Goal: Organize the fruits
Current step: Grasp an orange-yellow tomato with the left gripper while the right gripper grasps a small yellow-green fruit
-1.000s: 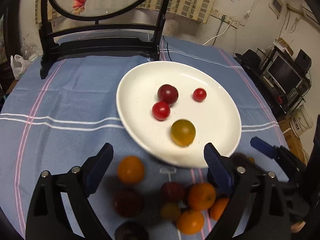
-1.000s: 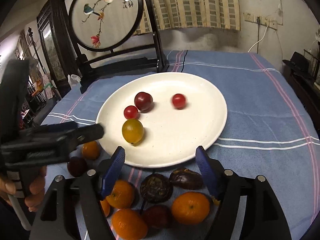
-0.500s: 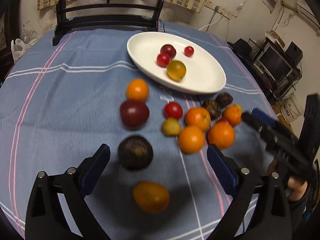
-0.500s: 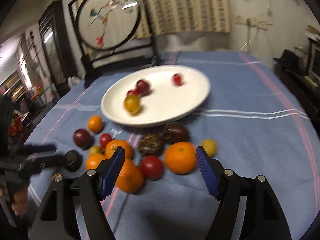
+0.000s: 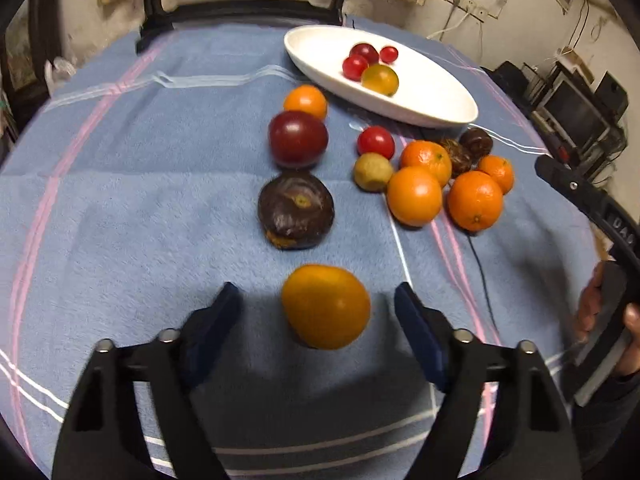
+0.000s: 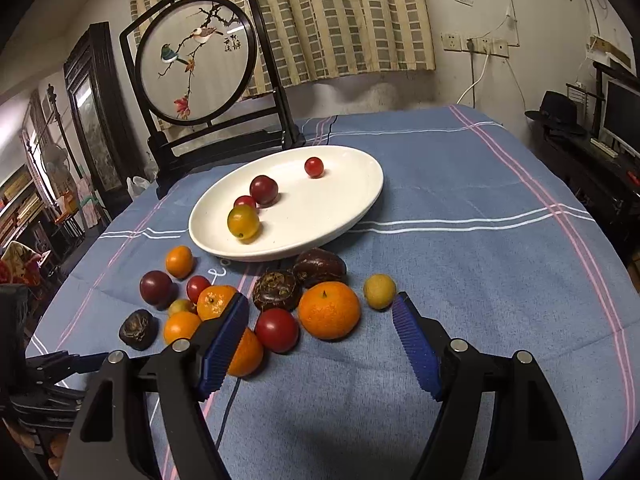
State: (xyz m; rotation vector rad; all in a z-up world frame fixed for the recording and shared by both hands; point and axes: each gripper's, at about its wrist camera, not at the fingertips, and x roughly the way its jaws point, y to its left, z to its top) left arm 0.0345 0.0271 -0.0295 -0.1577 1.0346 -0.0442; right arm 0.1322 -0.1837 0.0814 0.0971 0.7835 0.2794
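Note:
In the left wrist view a yellow-orange fruit [image 5: 326,306] lies on the blue cloth between the blue pads of my left gripper [image 5: 316,294]. The jaws are closing, with a gap still showing on each side of the fruit. Beyond it lie a dark wrinkled fruit [image 5: 296,210] and a dark red plum [image 5: 298,138]. My right gripper [image 6: 320,302] stands open above the cloth, just short of a tangerine [image 6: 329,310] and a red tomato [image 6: 277,330], holding nothing. A white plate [image 6: 340,208] holds several small fruits.
Several oranges [image 5: 414,196] and small fruits lie loose in a cluster in front of the plate [image 5: 420,114]. A black framed round screen [image 6: 196,68] stands at the table's back. A hand [image 5: 592,308] holding the right gripper is at the left view's right edge.
My left gripper pulled back from the plate and came down around the yellow-orange fruit, its jaws narrowing. The right gripper also drew back from the plate, still open.

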